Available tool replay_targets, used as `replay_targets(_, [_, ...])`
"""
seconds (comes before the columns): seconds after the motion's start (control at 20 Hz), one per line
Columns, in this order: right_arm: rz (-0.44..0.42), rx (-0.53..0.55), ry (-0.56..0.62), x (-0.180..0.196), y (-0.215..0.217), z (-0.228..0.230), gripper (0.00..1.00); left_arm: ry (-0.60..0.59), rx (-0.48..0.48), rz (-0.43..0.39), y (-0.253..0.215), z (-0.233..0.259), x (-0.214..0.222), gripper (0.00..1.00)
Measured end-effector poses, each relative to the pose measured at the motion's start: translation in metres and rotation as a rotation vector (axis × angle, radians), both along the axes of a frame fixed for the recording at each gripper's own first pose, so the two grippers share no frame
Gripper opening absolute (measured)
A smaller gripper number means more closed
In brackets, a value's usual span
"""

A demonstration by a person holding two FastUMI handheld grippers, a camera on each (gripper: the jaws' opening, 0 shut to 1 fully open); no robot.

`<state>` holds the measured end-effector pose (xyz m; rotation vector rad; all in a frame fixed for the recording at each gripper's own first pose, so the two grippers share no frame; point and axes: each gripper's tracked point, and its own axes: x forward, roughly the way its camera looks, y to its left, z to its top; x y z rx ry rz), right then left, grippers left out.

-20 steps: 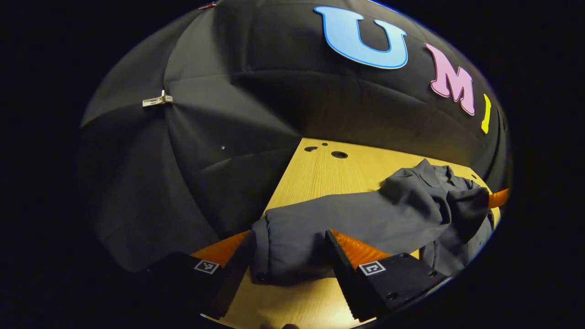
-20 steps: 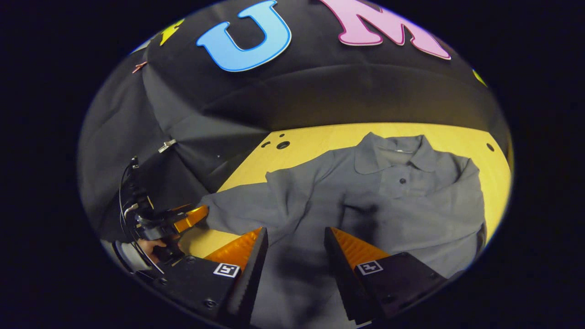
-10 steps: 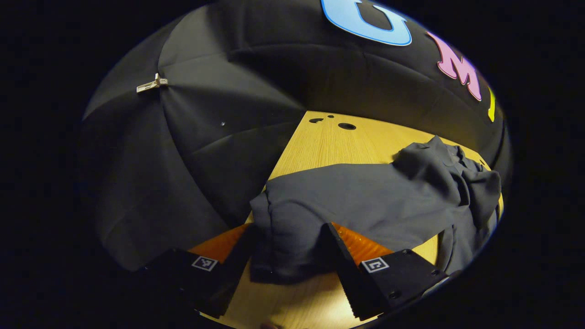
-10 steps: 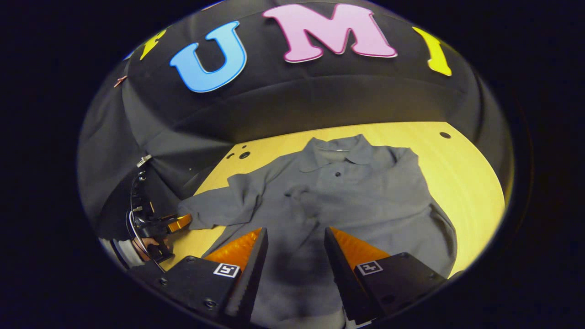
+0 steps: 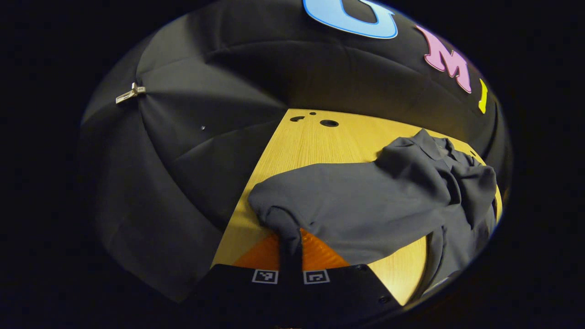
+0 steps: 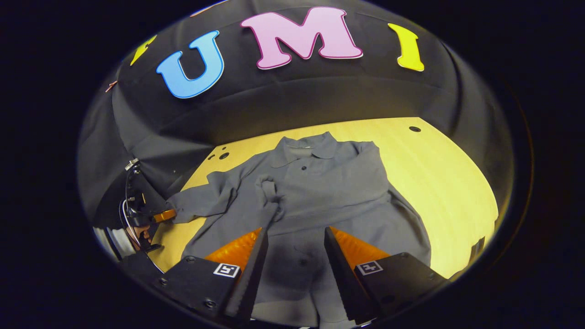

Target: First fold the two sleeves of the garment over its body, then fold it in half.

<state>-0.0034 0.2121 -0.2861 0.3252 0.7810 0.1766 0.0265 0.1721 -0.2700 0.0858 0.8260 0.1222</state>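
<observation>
Nearest the left gripper (image 5: 290, 249), the jaws are pressed together on the cuff of a sleeve (image 5: 347, 205) that stretches away across the wooden table (image 5: 311, 141). Over the shirt's lower front, the right gripper (image 6: 292, 256) hangs with its fingers wide apart, holding nothing. Beyond it the grey shirt (image 6: 320, 192) lies flat, collar (image 6: 305, 147) toward the far wall, its other sleeve (image 6: 347, 201) already folded across the chest.
</observation>
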Motion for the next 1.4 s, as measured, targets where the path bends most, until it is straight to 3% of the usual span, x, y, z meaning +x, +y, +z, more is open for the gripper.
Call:
replay_targets(0.1, [-0.013, -0.007, -0.003, -0.003, -0.011, 0.001, 0.77, -0.023, 0.012, 0.012, -0.006, 0.010, -0.001, 0.02])
replay_targets(0.3, [-0.049, -0.015, 0.001, -0.009, -0.035, 0.000, 0.77, -0.114, 0.002, 0.014, -0.026, 0.049, 0.000, 0.06])
replay_targets(0.7, [-0.126, 0.011, -0.008, -0.010, -0.085, -0.001, 0.77, -0.356, -0.045, -0.002, -0.090, 0.166, 0.013, 0.06])
replay_targets(0.75, [-0.136, 0.015, -0.011, -0.010, -0.091, -0.001, 0.77, -0.387, -0.045, -0.018, -0.104, 0.182, 0.017, 0.02])
replay_targets(1.05, [-0.158, -0.025, -0.026, -0.011, -0.133, -0.005, 0.79, -0.465, -0.059, -0.179, -0.214, 0.228, 0.028, 0.05])
replay_targets(1.15, [-0.135, -0.039, -0.037, -0.008, -0.140, -0.005, 0.85, -0.465, -0.072, -0.231, -0.255, 0.230, 0.028, 0.05])
replay_targets(1.2, [-0.127, -0.039, -0.043, -0.006, -0.141, -0.004, 0.97, -0.460, -0.079, -0.253, -0.275, 0.228, 0.029, 0.05])
replay_targets(1.25, [-0.123, -0.038, -0.044, -0.005, -0.144, -0.005, 0.90, -0.454, -0.084, -0.274, -0.293, 0.228, 0.029, 0.05])
replay_targets(1.3, [-0.119, -0.036, -0.045, -0.006, -0.147, -0.006, 0.96, -0.448, -0.086, -0.295, -0.312, 0.225, 0.030, 0.05])
replay_targets(1.4, [-0.108, -0.035, -0.042, -0.005, -0.153, -0.009, 0.98, -0.430, -0.081, -0.328, -0.342, 0.217, 0.029, 0.05])
